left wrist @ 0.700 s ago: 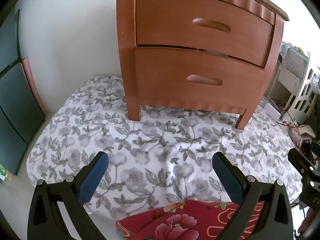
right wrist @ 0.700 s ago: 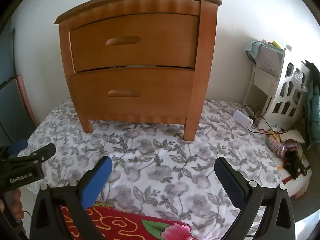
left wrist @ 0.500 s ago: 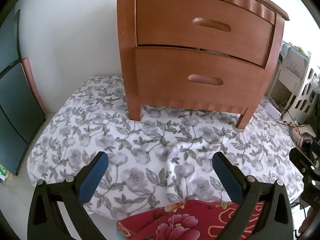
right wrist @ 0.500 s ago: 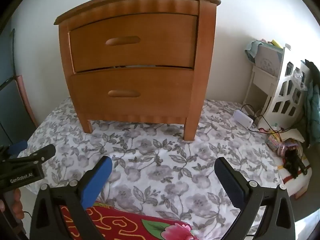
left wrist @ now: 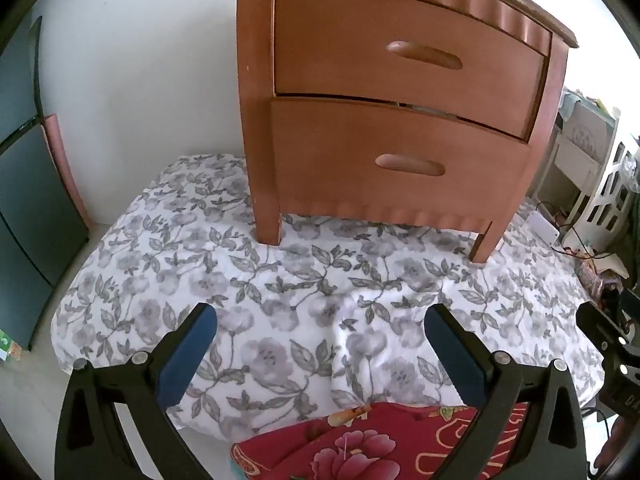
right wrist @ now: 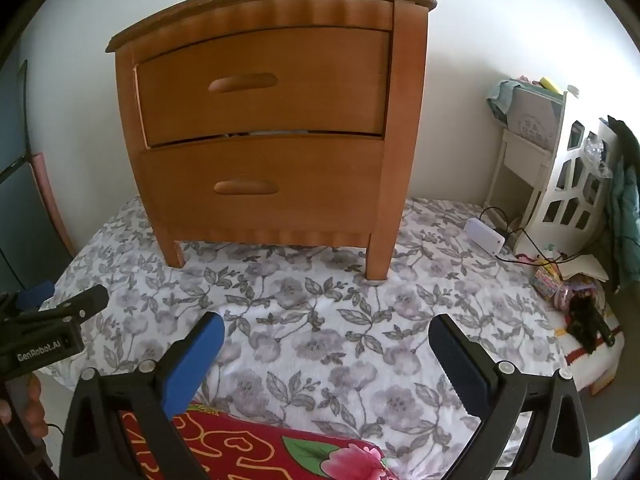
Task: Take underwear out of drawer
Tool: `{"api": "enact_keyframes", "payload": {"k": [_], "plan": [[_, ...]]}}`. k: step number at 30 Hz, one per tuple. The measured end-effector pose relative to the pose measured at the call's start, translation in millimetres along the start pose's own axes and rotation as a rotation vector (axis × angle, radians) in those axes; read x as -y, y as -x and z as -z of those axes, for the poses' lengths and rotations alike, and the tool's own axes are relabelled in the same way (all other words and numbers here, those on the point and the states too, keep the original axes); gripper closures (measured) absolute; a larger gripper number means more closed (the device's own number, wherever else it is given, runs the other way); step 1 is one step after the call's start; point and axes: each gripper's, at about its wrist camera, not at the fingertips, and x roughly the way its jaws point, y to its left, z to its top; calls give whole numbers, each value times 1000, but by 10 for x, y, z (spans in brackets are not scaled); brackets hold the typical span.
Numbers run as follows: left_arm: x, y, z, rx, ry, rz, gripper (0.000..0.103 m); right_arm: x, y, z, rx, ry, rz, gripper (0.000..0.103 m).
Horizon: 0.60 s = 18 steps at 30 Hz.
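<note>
A brown wooden nightstand (left wrist: 400, 120) (right wrist: 264, 140) stands on a grey-flowered white sheet (left wrist: 304, 292) (right wrist: 320, 320). Its top drawer (left wrist: 404, 52) (right wrist: 260, 88) and bottom drawer (left wrist: 396, 164) (right wrist: 260, 184) are both pushed in, each with a recessed oval handle. No underwear is visible. My left gripper (left wrist: 320, 332) hovers open over the sheet, well in front of the nightstand, nothing between its blue pads. My right gripper (right wrist: 326, 340) is likewise open and empty over the sheet. The left gripper's black body (right wrist: 44, 332) shows at the left edge of the right wrist view.
A red flowered cushion (left wrist: 360, 444) (right wrist: 248, 448) lies at the sheet's near edge. Right of the nightstand stand a white cut-out rack (right wrist: 572, 184), a white power adapter (right wrist: 486, 236) with cables, and scattered small items (right wrist: 560, 284). Dark panels (left wrist: 24, 208) line the left wall.
Both views have shifted only slightly; the nightstand sits a touch nearer in the left wrist view. Both grippers stay open and the drawers stay shut.
</note>
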Motion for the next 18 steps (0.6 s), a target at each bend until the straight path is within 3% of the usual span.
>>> {"api": "enact_keyframes", "payload": {"k": [18], "plan": [[-43,8,-15,7,23,-7,0,49,-13,20,-11,-5,1,0]]}}
